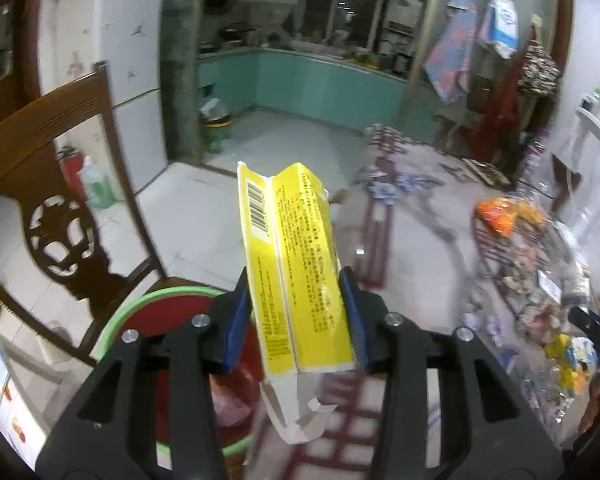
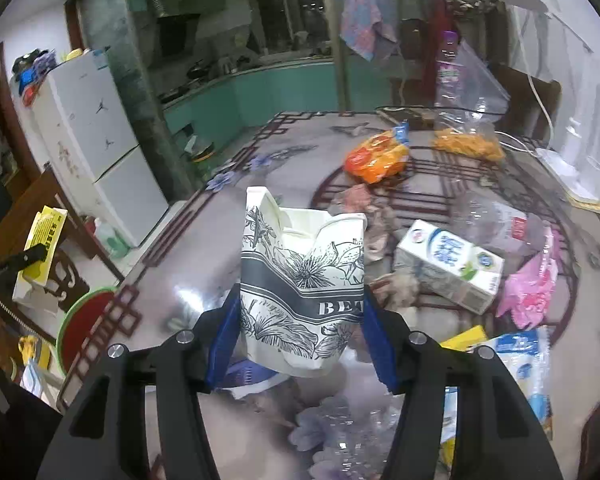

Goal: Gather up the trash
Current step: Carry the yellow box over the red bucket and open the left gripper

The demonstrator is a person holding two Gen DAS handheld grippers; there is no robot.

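Yellow flattened cardboard carton (image 1: pixel 296 276) sits pinched in my left gripper (image 1: pixel 298 316), above the green-rimmed red bin (image 1: pixel 160 308). My right gripper (image 2: pixel 300 328) clamps a crumpled floral paper cup (image 2: pixel 300 280) over the cluttered worktop (image 2: pixel 204 264).

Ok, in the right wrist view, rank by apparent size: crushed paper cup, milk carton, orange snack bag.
1. crushed paper cup, though it is nearest the camera.
2. milk carton.
3. orange snack bag, farthest away, so true size is unsure.
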